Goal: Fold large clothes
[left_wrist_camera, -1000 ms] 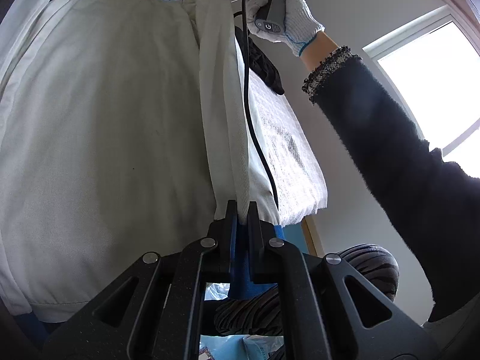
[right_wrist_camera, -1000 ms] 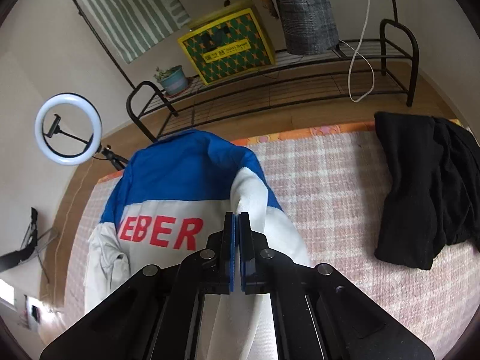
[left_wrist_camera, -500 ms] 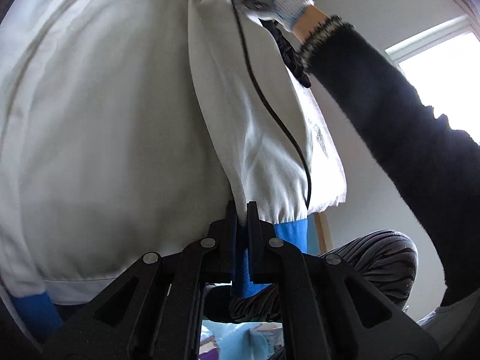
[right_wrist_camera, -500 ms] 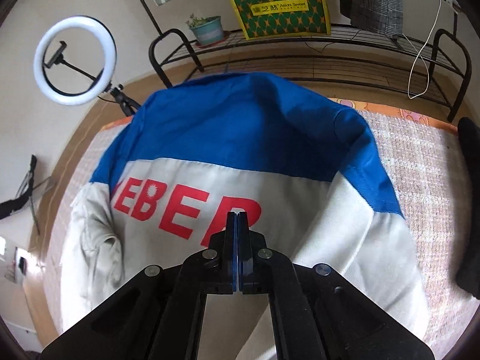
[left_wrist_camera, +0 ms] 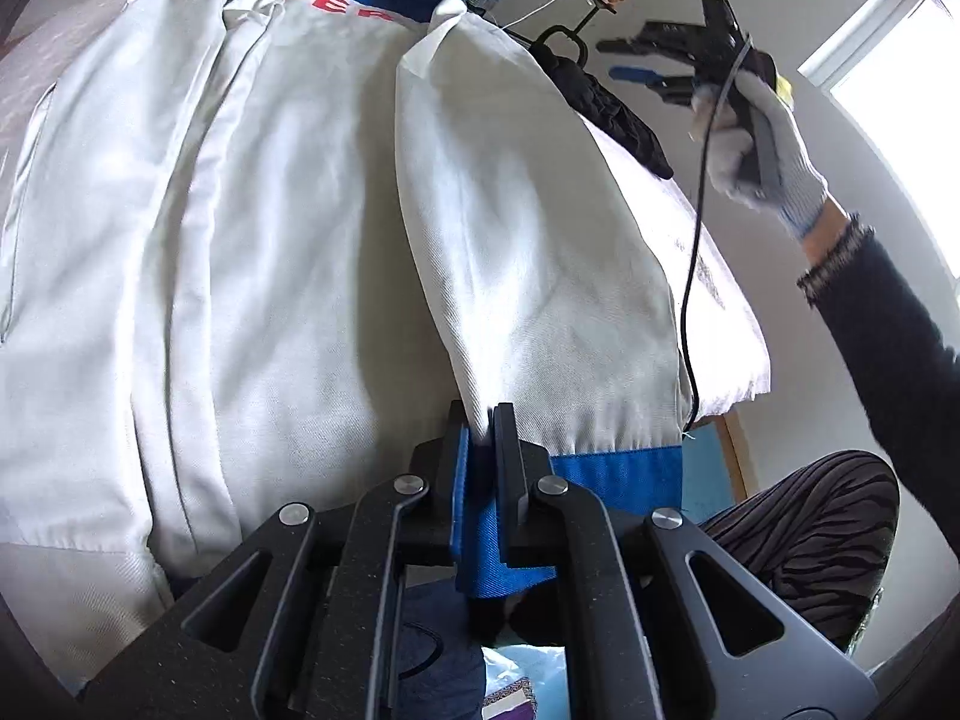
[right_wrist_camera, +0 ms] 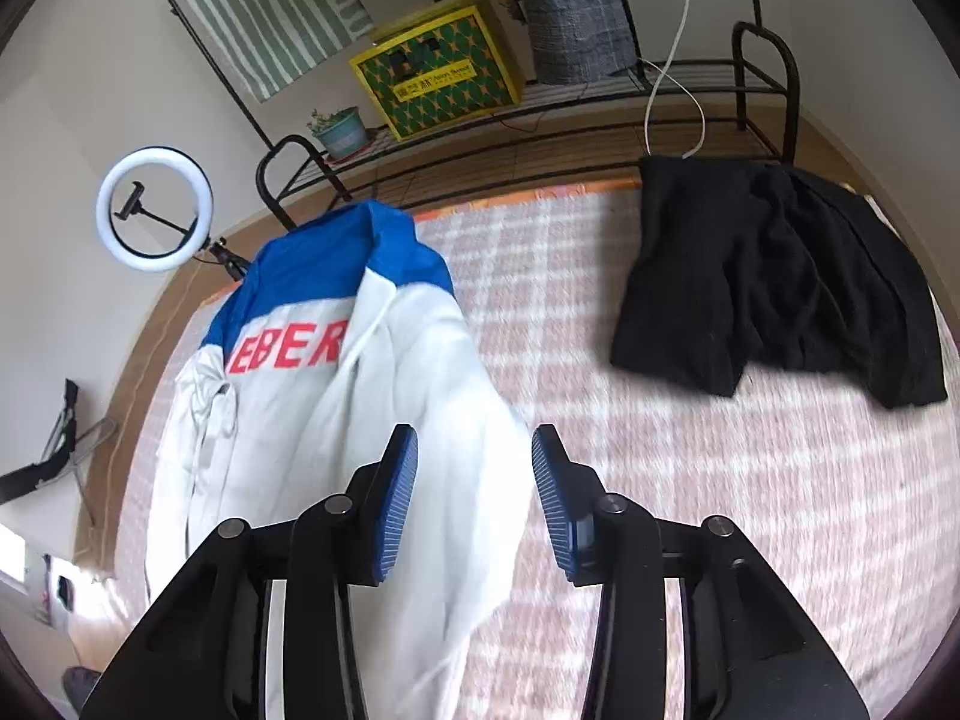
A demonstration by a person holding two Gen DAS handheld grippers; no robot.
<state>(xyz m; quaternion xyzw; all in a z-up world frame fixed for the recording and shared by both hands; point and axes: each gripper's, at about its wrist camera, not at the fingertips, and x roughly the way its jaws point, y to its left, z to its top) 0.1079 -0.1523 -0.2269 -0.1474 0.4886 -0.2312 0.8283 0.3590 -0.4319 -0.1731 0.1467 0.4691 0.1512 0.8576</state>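
Note:
A white jacket (left_wrist_camera: 240,240) with a blue yoke and red letters lies on the bed; it also shows in the right wrist view, jacket (right_wrist_camera: 312,420). One white sleeve (left_wrist_camera: 540,270) is laid along its back. My left gripper (left_wrist_camera: 480,420) is shut on that sleeve's blue cuff (left_wrist_camera: 618,471). My right gripper (right_wrist_camera: 474,450) hovers above the sleeve, its jaws opening, and its blue pads (right_wrist_camera: 396,498) press on nothing. From the left wrist view the right gripper (left_wrist_camera: 648,60) hangs in the air off the jacket's right side, held by a gloved hand (left_wrist_camera: 762,150).
A black garment (right_wrist_camera: 768,276) lies crumpled on the pink plaid bed cover (right_wrist_camera: 720,480) at the right. Behind the bed stand a black metal rack (right_wrist_camera: 600,114), a yellow box (right_wrist_camera: 438,84), a potted plant (right_wrist_camera: 342,132) and a ring light (right_wrist_camera: 155,210).
The right gripper let go of the jacket's shoulder end and drew back to the right, jaws now apart. The sleeve has settled onto the jacket's back. The left gripper keeps hold of the cuff.

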